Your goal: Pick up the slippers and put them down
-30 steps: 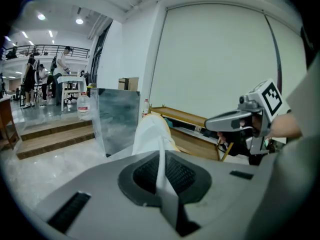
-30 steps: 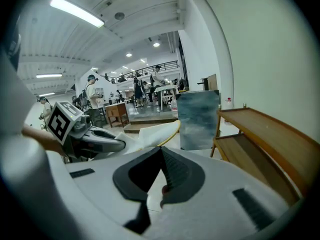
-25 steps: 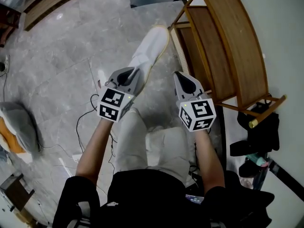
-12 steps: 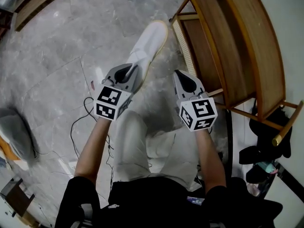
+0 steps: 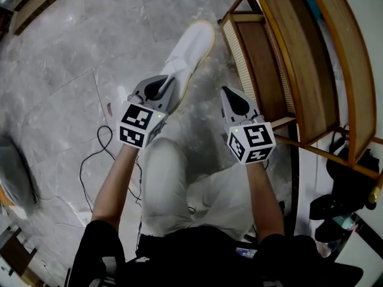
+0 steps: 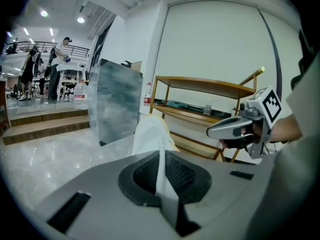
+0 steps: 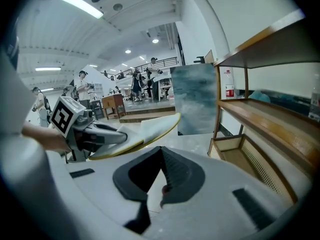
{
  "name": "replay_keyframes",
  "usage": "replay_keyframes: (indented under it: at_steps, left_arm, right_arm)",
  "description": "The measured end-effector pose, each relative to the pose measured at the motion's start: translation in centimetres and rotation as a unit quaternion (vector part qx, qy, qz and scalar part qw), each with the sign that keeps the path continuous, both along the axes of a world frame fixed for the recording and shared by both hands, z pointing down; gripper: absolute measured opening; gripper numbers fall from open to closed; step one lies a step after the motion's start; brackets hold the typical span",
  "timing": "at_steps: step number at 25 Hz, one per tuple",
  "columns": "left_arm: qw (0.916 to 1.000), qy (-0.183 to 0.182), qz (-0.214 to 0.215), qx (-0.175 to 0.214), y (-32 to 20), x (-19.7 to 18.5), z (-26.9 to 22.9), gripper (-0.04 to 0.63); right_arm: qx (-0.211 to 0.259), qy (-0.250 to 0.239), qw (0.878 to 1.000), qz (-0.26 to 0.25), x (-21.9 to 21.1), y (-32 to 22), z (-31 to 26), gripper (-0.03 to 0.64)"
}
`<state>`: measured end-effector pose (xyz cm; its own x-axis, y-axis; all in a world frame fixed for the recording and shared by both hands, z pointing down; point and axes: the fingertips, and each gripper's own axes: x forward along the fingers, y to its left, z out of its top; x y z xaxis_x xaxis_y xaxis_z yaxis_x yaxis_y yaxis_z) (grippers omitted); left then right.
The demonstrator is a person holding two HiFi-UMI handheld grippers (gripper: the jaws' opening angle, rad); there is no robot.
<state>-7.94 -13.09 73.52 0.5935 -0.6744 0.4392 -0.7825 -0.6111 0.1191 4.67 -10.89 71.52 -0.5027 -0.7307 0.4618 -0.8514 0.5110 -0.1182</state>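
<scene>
Left gripper (image 6: 161, 159): my jaws are clamped on the near end of 1 slipper (image 5: 190, 49), with a thin white strip of it pinched between the dark ribbed pads.
Slipper: white, flat and thin, with a pale yellow rim round the sole. It juts out ahead of my left gripper, in the air above the floor (image 5: 66, 70), and its far end is near the corner of the rack (image 5: 302, 70).
Right gripper (image 7: 161, 151): my jaws are closed tip to tip with nothing between them. It is level with the left one and apart from the slipper.
Rack: wooden, with a cane-panelled bottom shelf, just to my right.
Floor: grey marbled tiles, with a thin black cable (image 5: 99, 148) trailing on my left.
Beyond the rack: dark shapes (image 5: 350, 187), possibly shoes.
</scene>
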Motion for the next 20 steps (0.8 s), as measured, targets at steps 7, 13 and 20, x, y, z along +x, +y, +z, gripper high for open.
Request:
replay_keyframes:
  at_steps: [7, 13, 20]
  left_arm:
    - [0.9999, -0.007, 0.002, 0.007, -0.8, -0.4, 4.7, 0.015]
    - [0.9999, -0.003, -0.001, 0.015, -1.6, -0.4, 7.2, 0.015]
    - [0.9999, -0.007, 0.002, 0.007, -1.6, 0.1, 10.5, 0.015]
  right_arm:
    - [0.012, 0.003, 1.0, -0.008, -0.3, -0.4, 4.5, -0.008]
    - [0.009, 0.008, 1.0, 0.0, 0.3, -0.6, 7.9, -0.008]
    - [0.01, 0.001, 1.0, 0.009, 0.8, -0.9, 10.3, -0.008]
